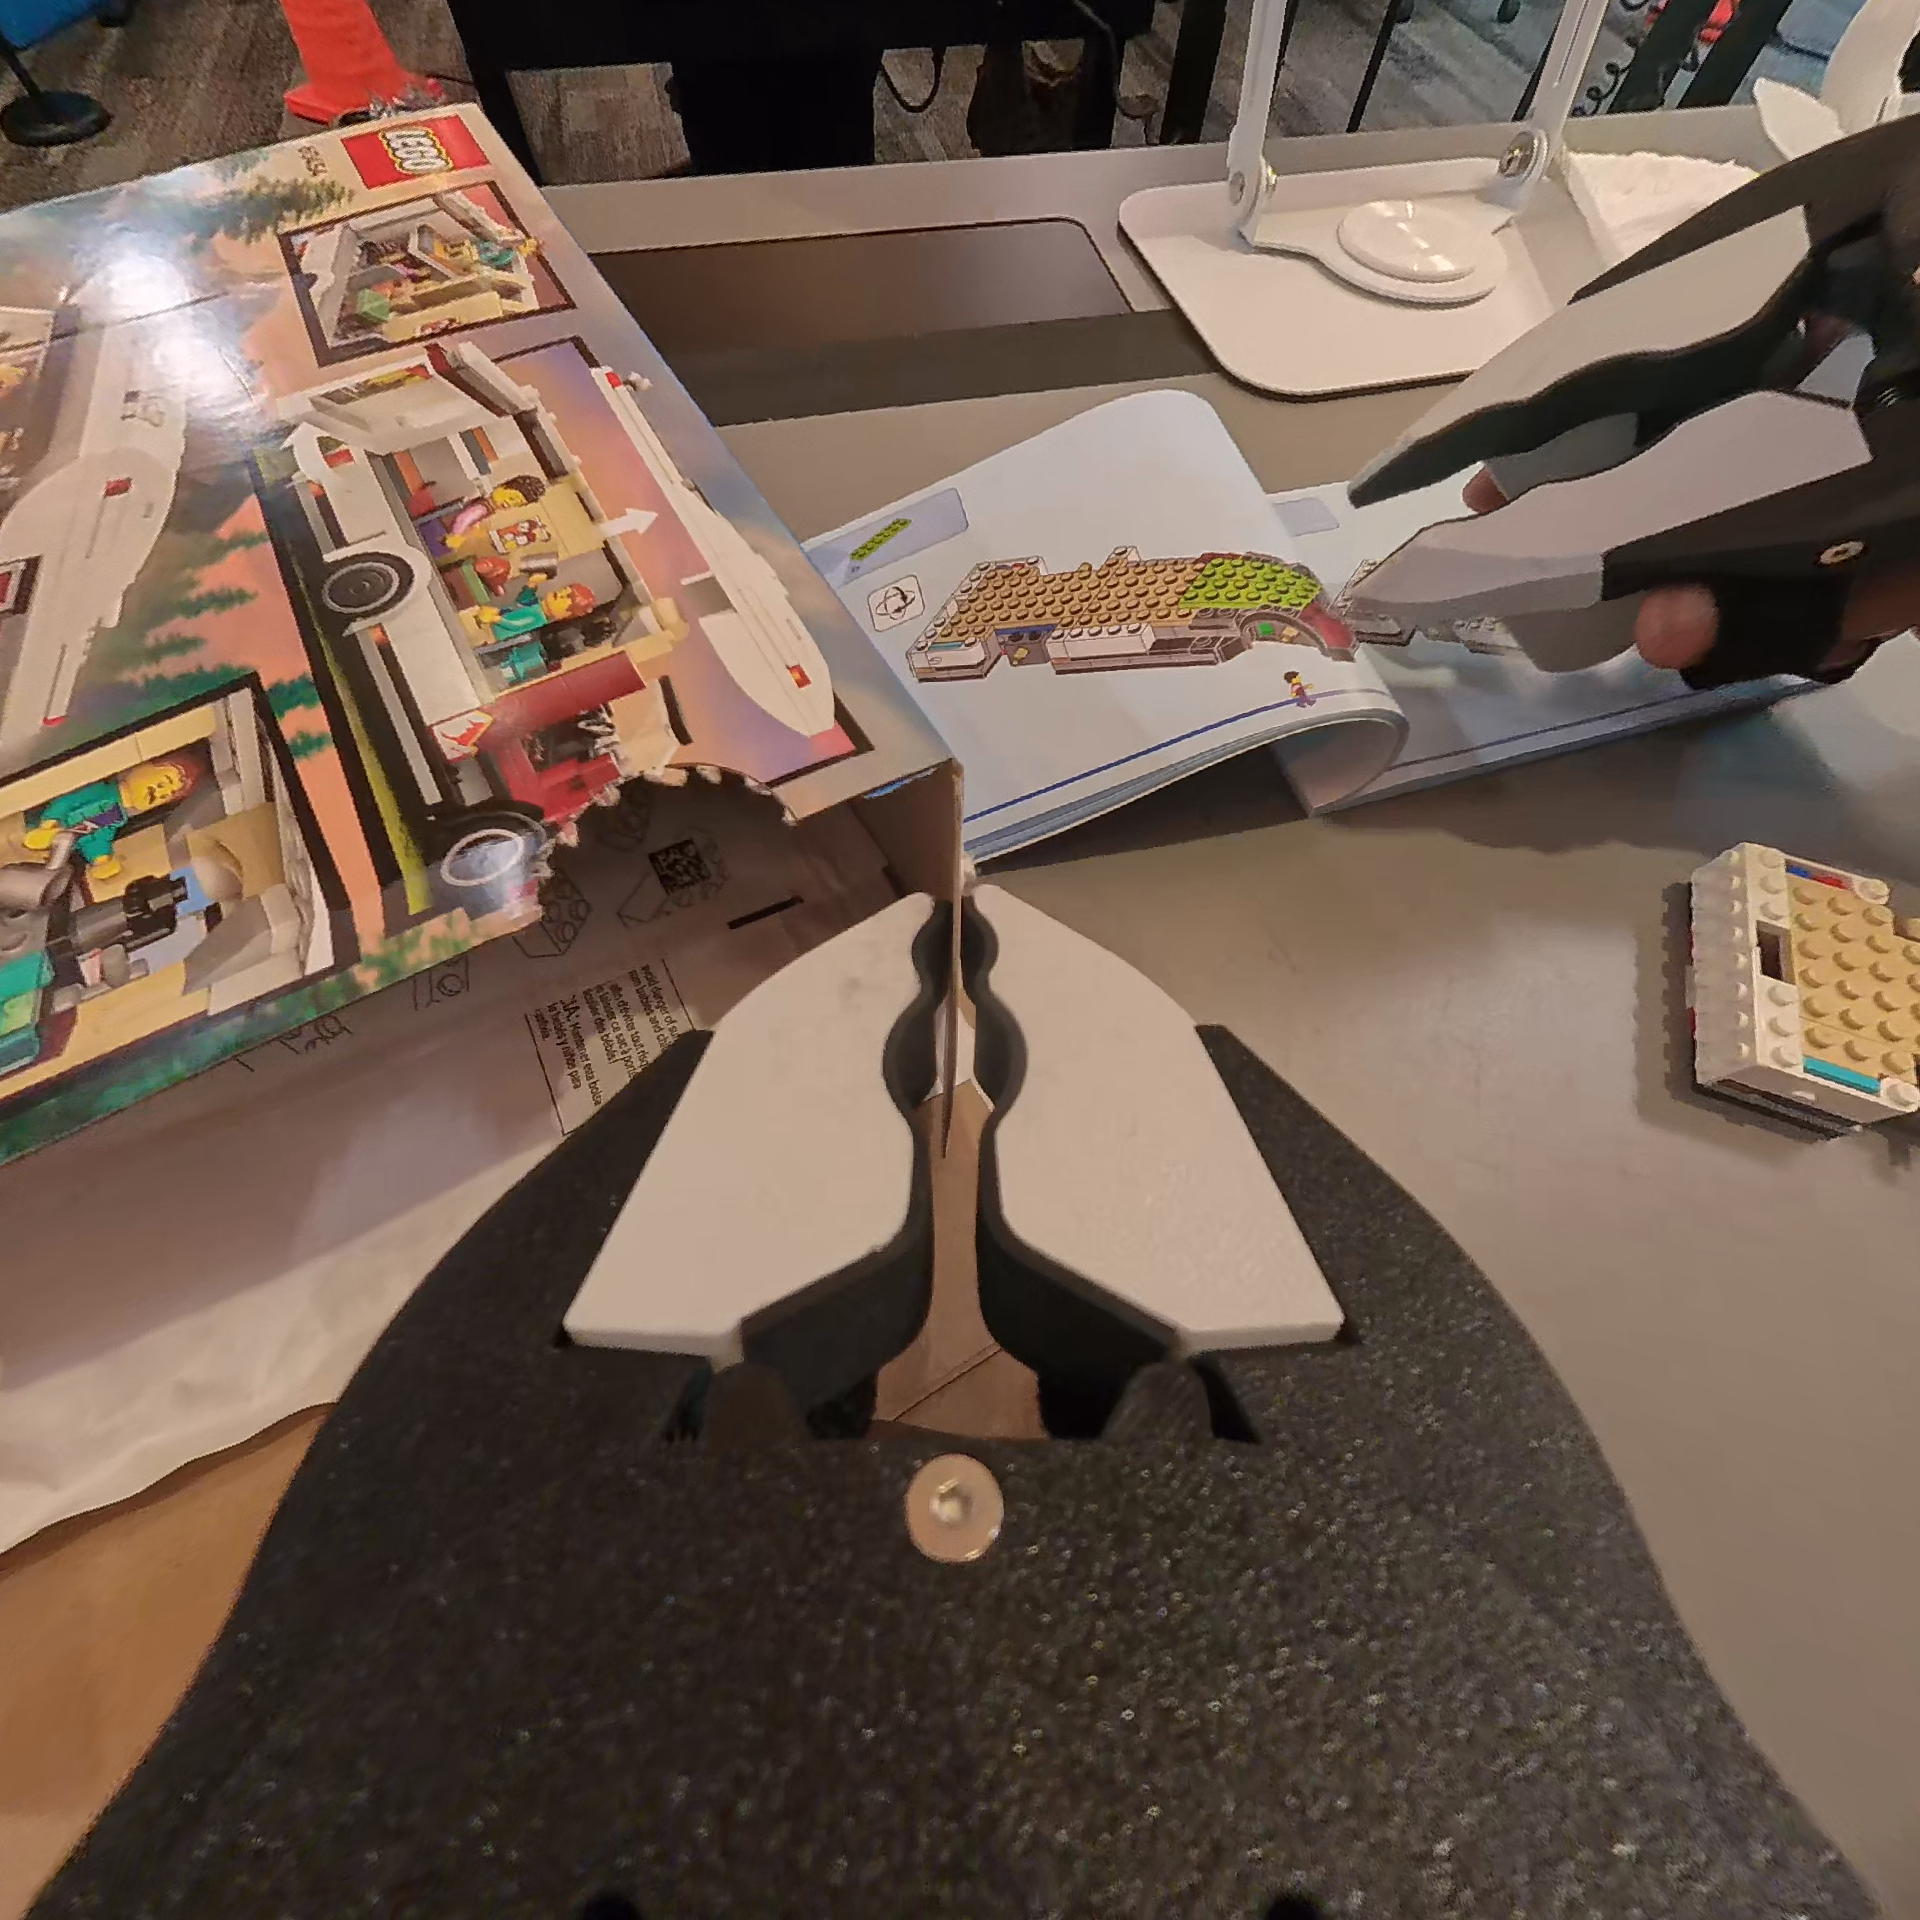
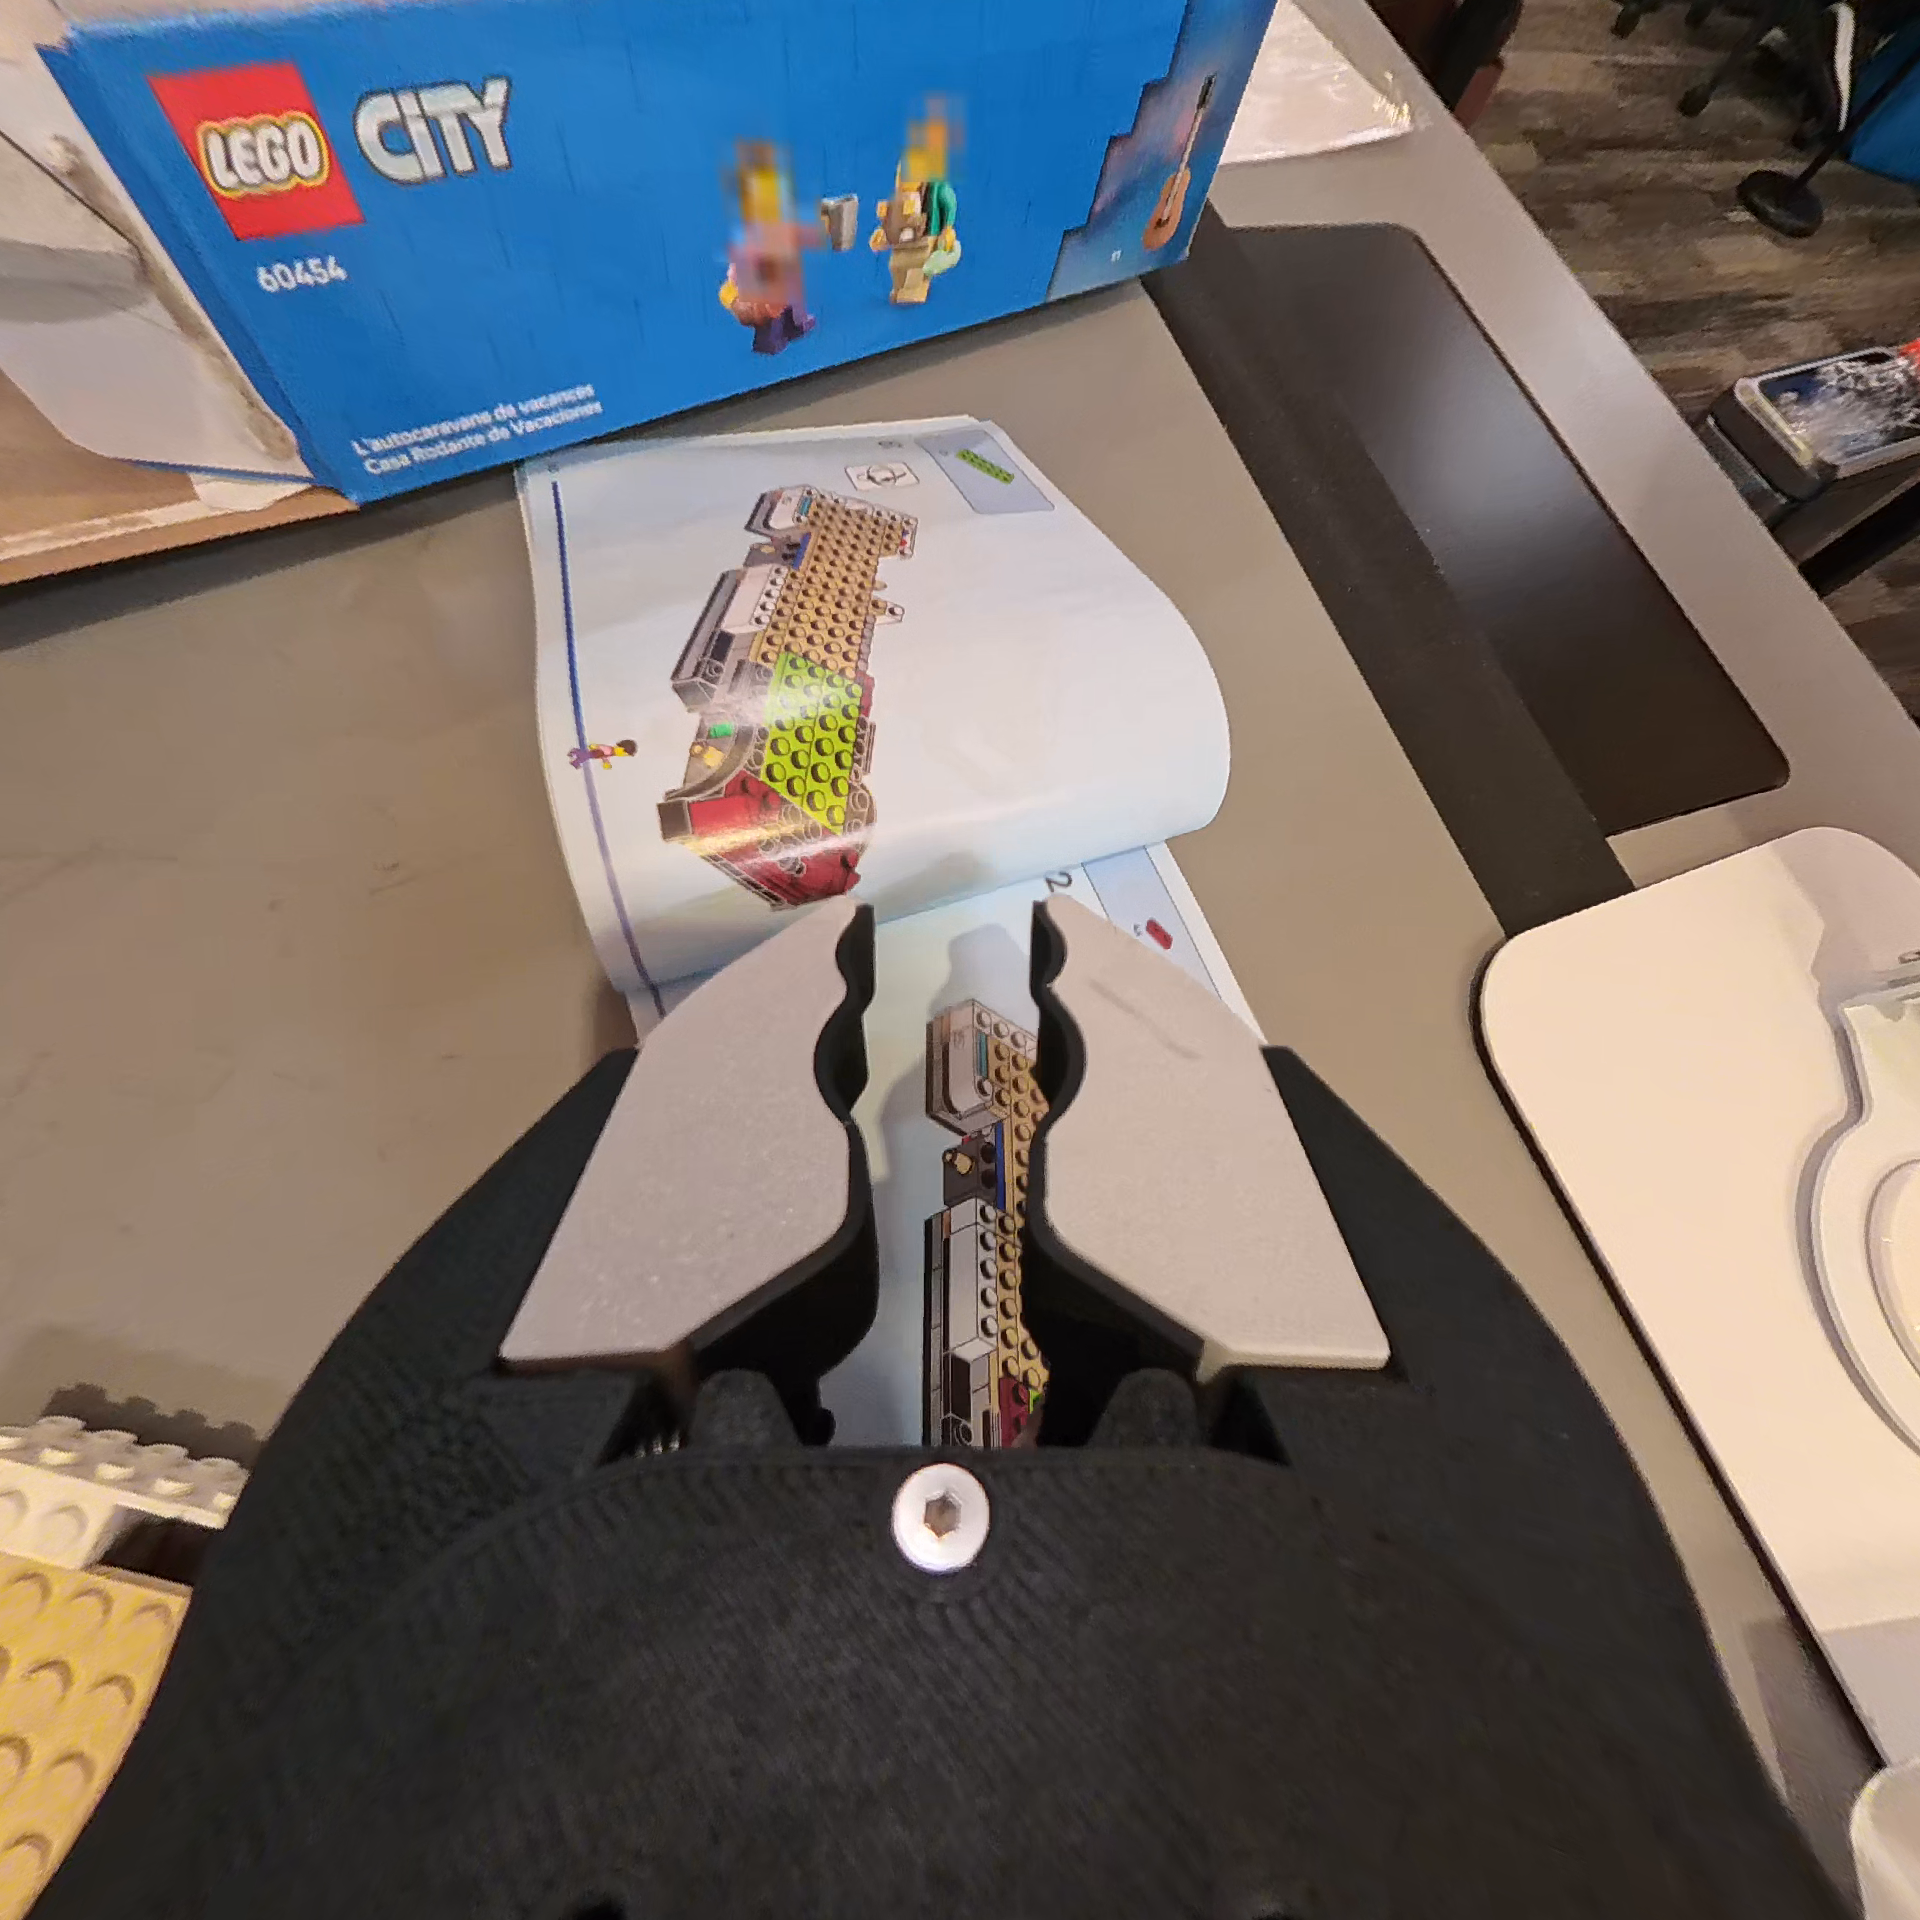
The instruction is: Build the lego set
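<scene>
My left gripper (image 1: 954,904) is shut on the thin brown cardboard end flap (image 1: 951,831) of a printed toy-brick box (image 1: 416,520). The flap stands on edge between the pads. The box lies on the grey table with its torn end towards me. It also shows in the right wrist view (image 2: 675,208) as a blue side. My right gripper (image 2: 951,920) is open, with nothing between the pads. It hovers over the right page of an open instruction booklet (image 2: 987,675). The left wrist view shows the booklet (image 1: 1091,623) with the right gripper (image 1: 1361,545) low over it.
A partly built white and tan brick model (image 1: 1808,997) sits on the table at the right, and also shows in the right wrist view (image 2: 73,1621). A white stand base (image 1: 1330,301) stands behind the booklet. A dark inset panel (image 2: 1455,520) runs along the table's far side. The gap from one gripper's tips to the other's is roughly 15 cm.
</scene>
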### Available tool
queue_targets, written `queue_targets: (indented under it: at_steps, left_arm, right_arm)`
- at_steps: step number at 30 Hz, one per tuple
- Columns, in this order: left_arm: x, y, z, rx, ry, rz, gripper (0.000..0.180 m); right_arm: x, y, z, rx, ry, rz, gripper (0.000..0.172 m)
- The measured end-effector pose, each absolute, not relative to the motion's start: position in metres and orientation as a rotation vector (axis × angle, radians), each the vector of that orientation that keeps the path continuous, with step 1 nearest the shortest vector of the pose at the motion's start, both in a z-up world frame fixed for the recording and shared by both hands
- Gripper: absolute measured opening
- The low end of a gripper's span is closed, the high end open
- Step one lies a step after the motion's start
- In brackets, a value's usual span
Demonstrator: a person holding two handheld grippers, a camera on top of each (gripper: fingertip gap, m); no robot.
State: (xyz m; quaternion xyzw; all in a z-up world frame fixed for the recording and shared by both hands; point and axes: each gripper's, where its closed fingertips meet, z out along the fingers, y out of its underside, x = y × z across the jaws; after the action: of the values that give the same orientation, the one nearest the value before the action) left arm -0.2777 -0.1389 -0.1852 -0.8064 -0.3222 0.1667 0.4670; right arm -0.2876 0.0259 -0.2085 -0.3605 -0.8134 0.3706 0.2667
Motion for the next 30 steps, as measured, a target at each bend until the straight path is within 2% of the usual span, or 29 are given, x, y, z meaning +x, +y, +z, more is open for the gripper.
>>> queue_targets:
  at_steps: [30]
  left_arm:
    - [-0.269, -0.125, -0.196, -2.038, -0.742, 0.380, 0.004]
  right_arm:
    - [-0.286, 0.021, -0.206, -0.937, -2.177, 0.985, 0.029]
